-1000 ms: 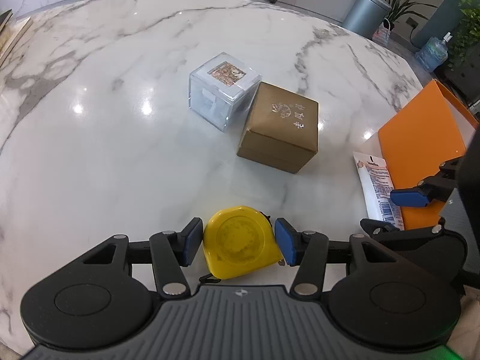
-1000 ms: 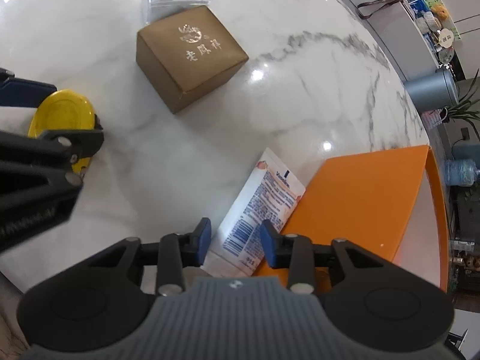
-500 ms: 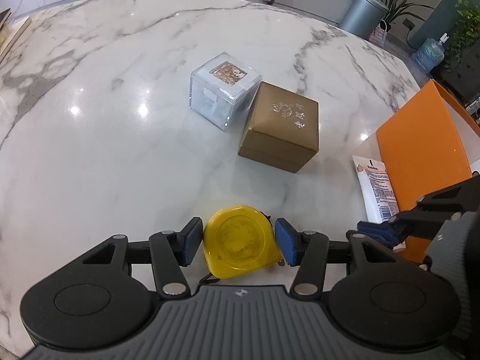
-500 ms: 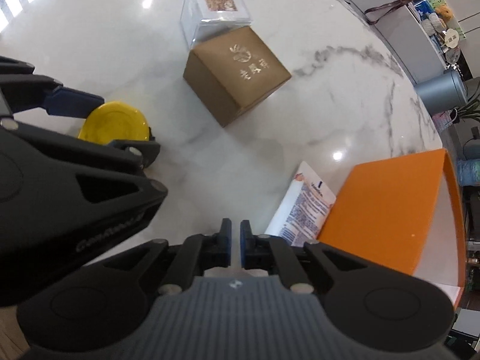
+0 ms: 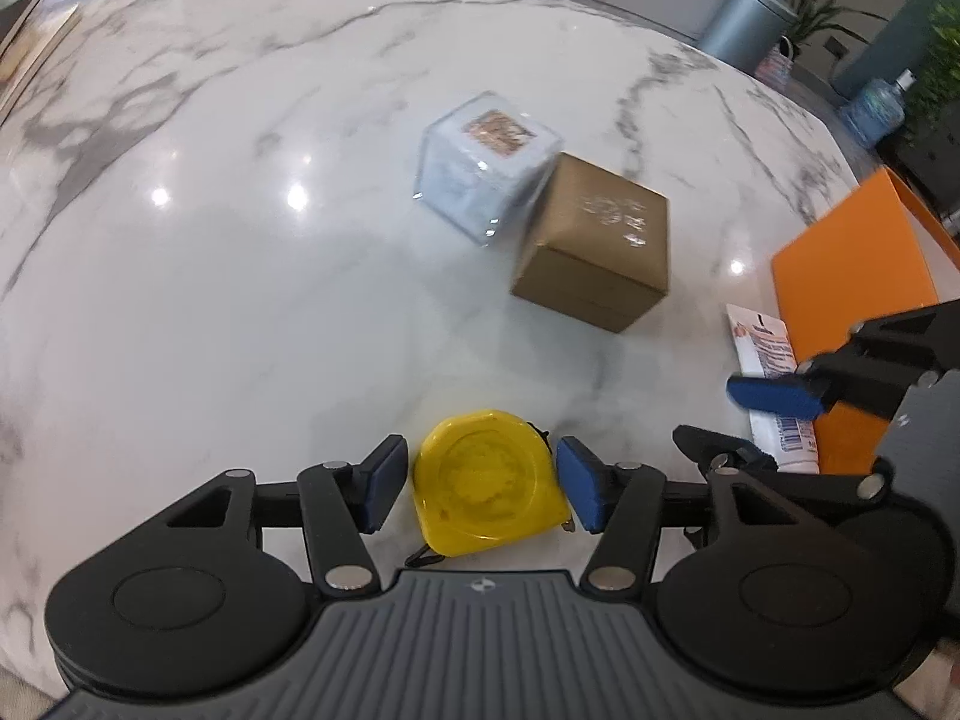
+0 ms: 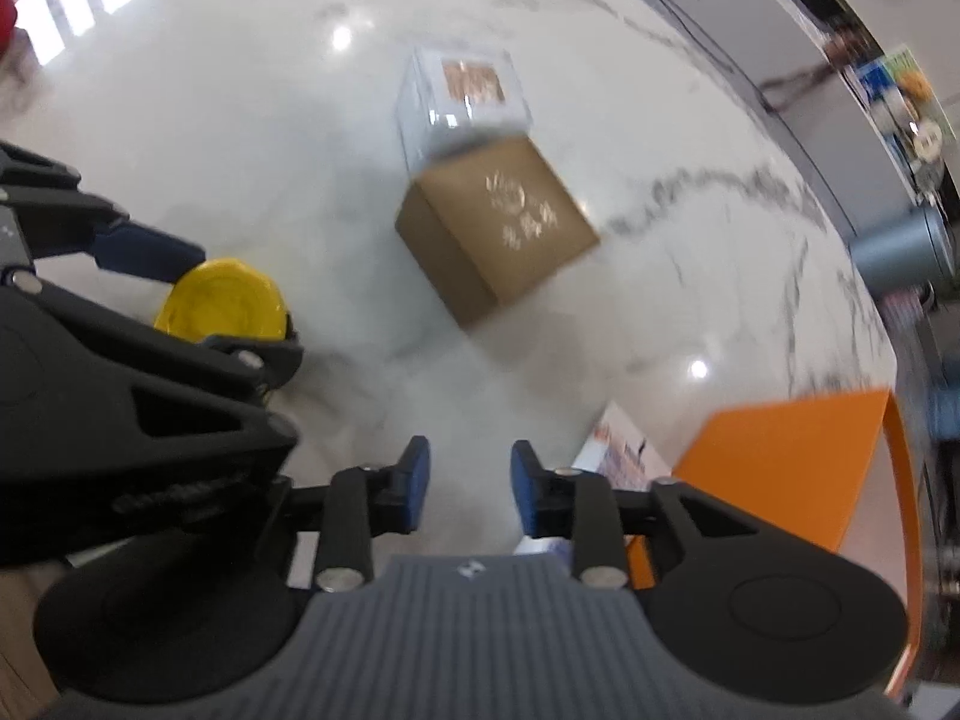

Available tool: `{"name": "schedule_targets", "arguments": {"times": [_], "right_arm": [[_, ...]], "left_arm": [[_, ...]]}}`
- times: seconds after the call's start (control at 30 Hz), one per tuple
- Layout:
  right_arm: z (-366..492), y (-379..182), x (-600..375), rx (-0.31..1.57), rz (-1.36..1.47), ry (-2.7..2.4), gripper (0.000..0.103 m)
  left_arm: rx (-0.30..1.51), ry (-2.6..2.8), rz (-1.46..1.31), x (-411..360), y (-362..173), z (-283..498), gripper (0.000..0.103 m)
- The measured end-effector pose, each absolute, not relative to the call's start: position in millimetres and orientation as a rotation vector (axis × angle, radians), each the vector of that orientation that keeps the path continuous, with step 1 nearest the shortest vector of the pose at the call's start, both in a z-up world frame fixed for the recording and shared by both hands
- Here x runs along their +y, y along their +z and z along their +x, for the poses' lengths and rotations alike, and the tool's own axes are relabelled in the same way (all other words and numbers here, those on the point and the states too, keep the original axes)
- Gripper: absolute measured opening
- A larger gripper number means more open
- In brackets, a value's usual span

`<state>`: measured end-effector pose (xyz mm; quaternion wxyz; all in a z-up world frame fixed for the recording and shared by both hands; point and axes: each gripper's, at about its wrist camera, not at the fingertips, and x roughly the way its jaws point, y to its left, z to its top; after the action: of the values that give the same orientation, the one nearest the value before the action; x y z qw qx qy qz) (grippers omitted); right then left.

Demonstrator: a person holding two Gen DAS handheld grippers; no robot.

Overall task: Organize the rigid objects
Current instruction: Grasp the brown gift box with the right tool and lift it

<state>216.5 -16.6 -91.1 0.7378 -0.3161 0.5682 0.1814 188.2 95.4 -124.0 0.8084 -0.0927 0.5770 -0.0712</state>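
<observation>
Left tool [image 5: 480,489] straddles the yellow tape [image 5: 489,483], pads just apart; right tool [image 6: 468,489] spread, empty, right of tape.

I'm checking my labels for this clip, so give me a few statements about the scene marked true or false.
1. The yellow tape measure sits between the fingers of the left claw. True; whether the pads press it cannot be told.
2. The right claw is shut on the white tube. False: it is open and holds nothing; the tube lies on the marble table beside it.
3. The clear cube stands right against the brown box. True.
4. The brown box is stacked on the orange tray. False: it stands on the table, apart from the tray.
5. The tube lies along the tray's edge. True.
</observation>
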Motion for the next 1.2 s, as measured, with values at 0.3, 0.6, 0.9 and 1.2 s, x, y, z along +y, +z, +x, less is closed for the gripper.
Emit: {"name": "schedule_targets", "arguments": {"times": [0.3, 0.6, 0.9, 1.2], "right_arm": [[222, -81, -16, 1.128, -0.774, 0.598, 0.061], [258, -86, -7, 1.045, -0.864, 0.699, 0.073], [277, -99, -3, 1.067, -0.838, 0.779, 0.071], [281, -99, -9, 1.085, -0.790, 0.781, 0.067]], "left_arm": [[1.236, -0.149, -0.214, 101, -124, 191, 0.060], [1.158, -0.156, -0.201, 109, -125, 213, 0.061], [1.199, -0.120, -0.194, 114, -125, 208, 0.072], [1.170, -0.140, -0.164, 109, -125, 209, 0.061]]}}
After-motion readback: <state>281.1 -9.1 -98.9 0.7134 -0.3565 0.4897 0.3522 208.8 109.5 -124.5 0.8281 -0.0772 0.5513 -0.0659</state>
